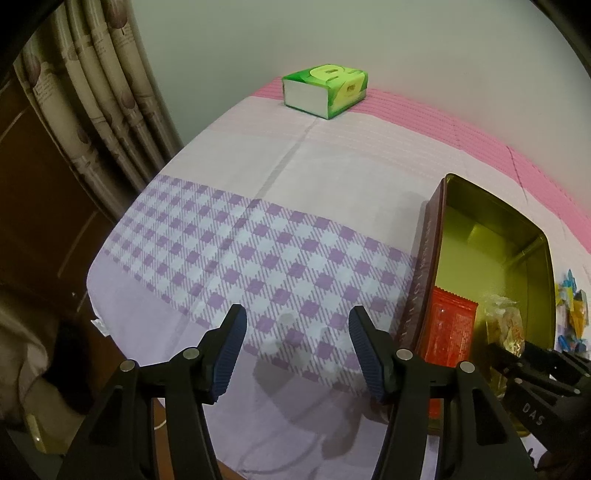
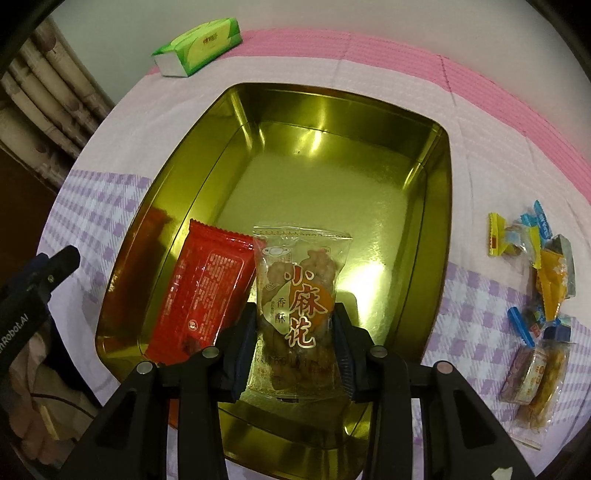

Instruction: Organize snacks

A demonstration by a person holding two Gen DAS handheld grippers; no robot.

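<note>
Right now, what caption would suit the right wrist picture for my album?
Right gripper holds a clear snack packet over the gold tin, beside a red packet already inside.

pale wall [image 1: 258,33]; patterned curtain [image 1: 99,92] at left; dark wooden furniture [image 1: 33,206] beside it

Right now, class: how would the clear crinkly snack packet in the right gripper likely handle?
The clear snack packet probably flexes: thin film, sealed edges. Likely light, with lumpy pieces inside. Its contents may crush where the right gripper squeezes it.
</note>
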